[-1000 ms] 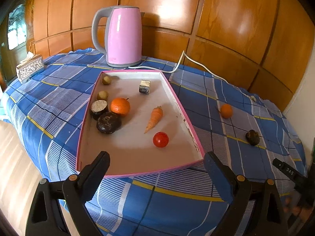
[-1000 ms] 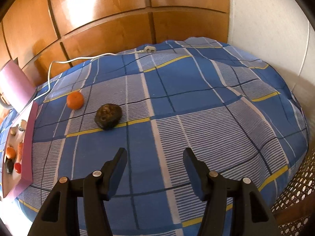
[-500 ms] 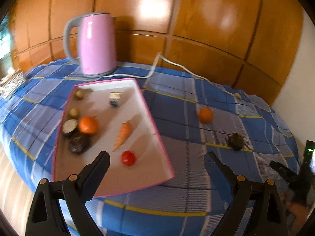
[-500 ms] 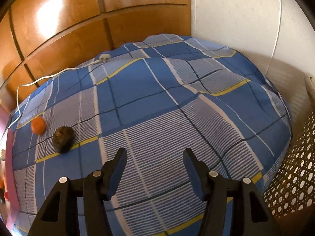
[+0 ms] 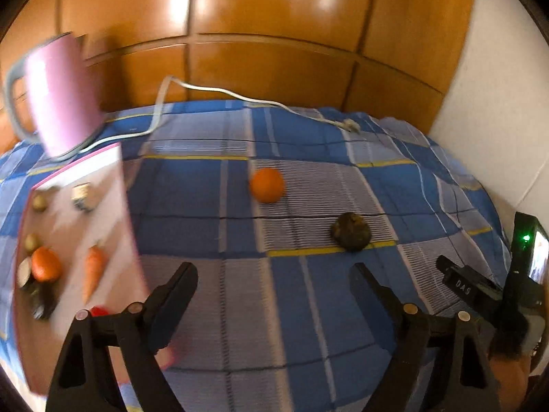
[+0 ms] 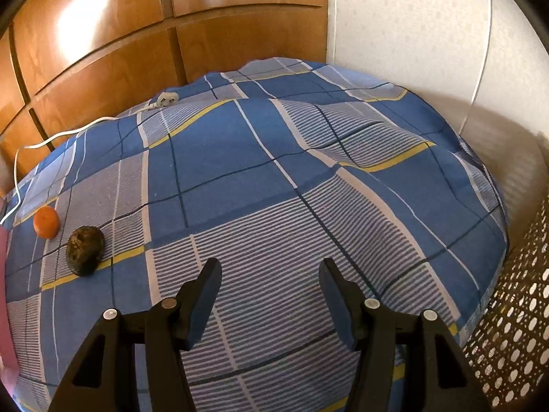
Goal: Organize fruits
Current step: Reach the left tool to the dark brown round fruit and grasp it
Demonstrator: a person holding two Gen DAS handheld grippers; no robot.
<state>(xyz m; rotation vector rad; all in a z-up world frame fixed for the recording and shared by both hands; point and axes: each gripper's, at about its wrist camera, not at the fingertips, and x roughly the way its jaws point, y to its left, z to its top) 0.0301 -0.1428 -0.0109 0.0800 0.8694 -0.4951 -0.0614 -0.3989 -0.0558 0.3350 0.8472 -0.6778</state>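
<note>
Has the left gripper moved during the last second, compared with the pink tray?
Yes. The left gripper has swung right: the pink tray, earlier centred between its fingers, now lies at the left edge, and the orange sits ahead.

Glossy wood panelling (image 5: 274,17); matt checked cloth (image 6: 274,189); wrinkled rough dark fruit (image 6: 85,250); smooth orange (image 5: 267,184)

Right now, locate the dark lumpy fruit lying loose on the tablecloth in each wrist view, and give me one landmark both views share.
Left wrist: dark fruit sits right of centre, beyond the open left gripper.
Right wrist: dark fruit sits at far left, left of the open right gripper.
Shared landmark: the loose orange lies just beyond it, up and left.
</note>
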